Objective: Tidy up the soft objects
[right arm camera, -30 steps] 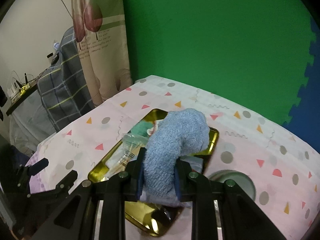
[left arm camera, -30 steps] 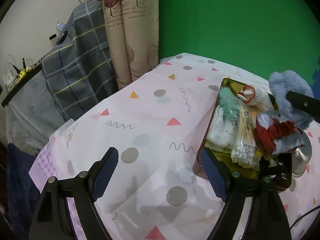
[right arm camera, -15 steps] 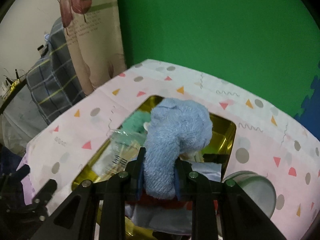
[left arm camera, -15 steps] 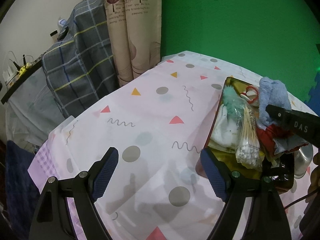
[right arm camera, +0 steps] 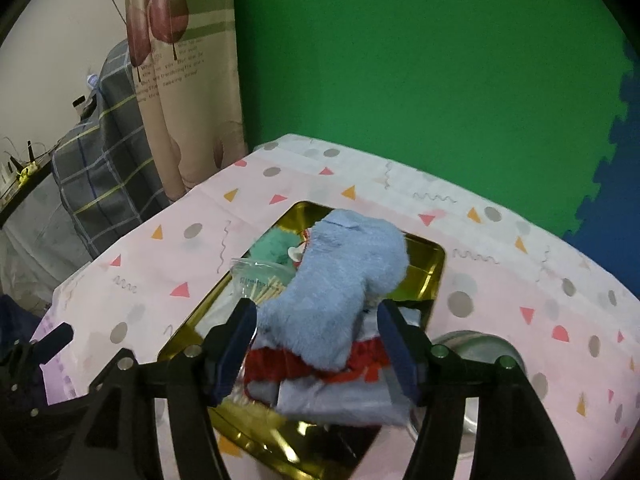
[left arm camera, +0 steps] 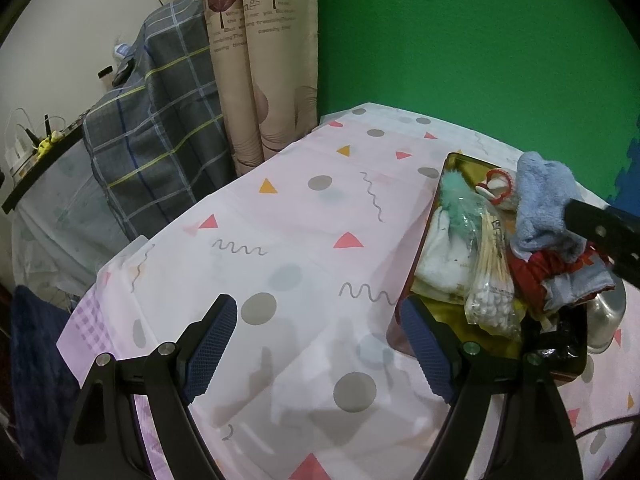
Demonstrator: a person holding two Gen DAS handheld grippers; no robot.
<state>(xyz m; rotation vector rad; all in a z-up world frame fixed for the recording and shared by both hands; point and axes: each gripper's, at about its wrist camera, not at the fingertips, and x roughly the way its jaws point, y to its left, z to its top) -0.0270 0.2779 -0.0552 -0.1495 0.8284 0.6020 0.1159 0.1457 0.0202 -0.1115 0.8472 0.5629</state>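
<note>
Lying between the opening right hand-held gripper jaws: blue towel.

the light blue fuzzy sock lies bent on top of the pile in the gold tray, its rounded end toward 1 o'clock and its open end toward 7 o'clock, resting on a red-and-blue folded cloth. at 10 o'clock of it sits a teal fluffy piece; a bag of cotton swabs and a white soft item fill the tray's left side.
</note>
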